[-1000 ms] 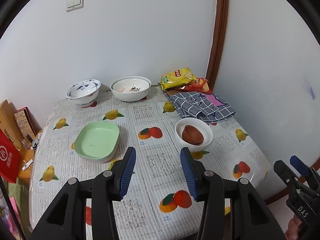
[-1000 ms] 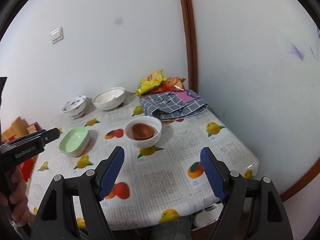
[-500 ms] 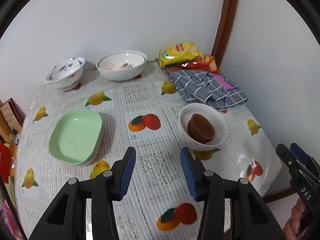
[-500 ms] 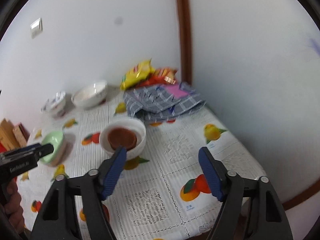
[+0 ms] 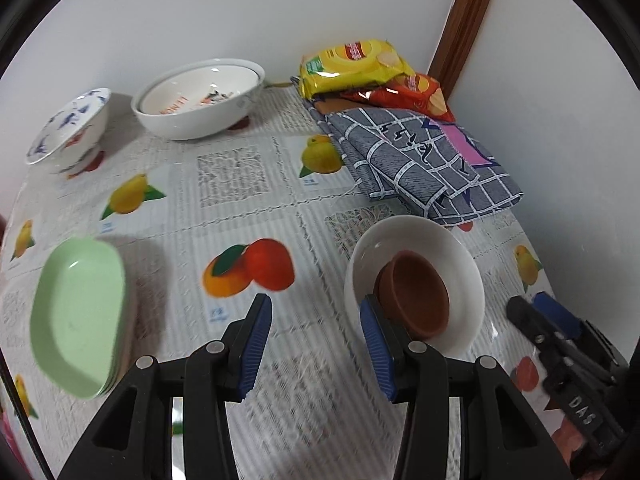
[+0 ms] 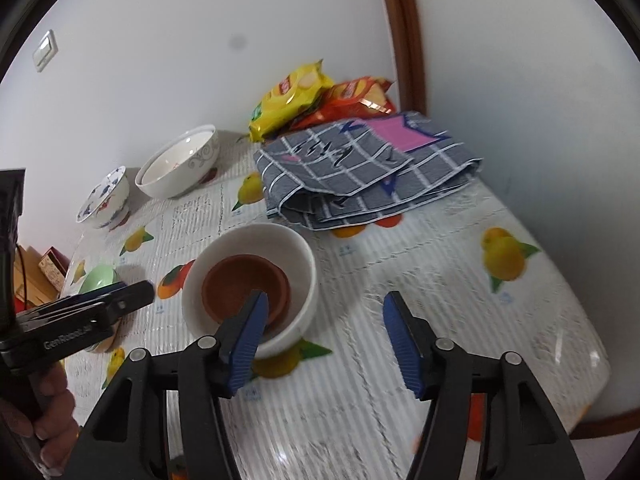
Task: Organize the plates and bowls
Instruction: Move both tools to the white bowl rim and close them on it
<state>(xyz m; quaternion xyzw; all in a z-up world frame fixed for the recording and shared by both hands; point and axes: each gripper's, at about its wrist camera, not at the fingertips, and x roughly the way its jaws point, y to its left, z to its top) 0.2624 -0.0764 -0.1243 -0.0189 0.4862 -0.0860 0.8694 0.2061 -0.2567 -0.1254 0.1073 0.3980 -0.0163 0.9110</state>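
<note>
green plates (image 5: 76, 312) fill left view; both grippers (image 5: 316, 344) (image 6: 324, 344) spread, right's jaws just narrowing, empty.

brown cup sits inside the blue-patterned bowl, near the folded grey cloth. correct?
Not quite. The brown cup sits inside the plain white bowl, not the blue-patterned bowl, which stands empty at the far side by the wall. The right wrist view shows it. The white bowl is indeed near the folded grey cloth.

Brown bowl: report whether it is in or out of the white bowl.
In. The brown bowl sits upright inside the white bowl, whose rim rings it on all sides in both wrist views; nothing shows inside it.
</note>
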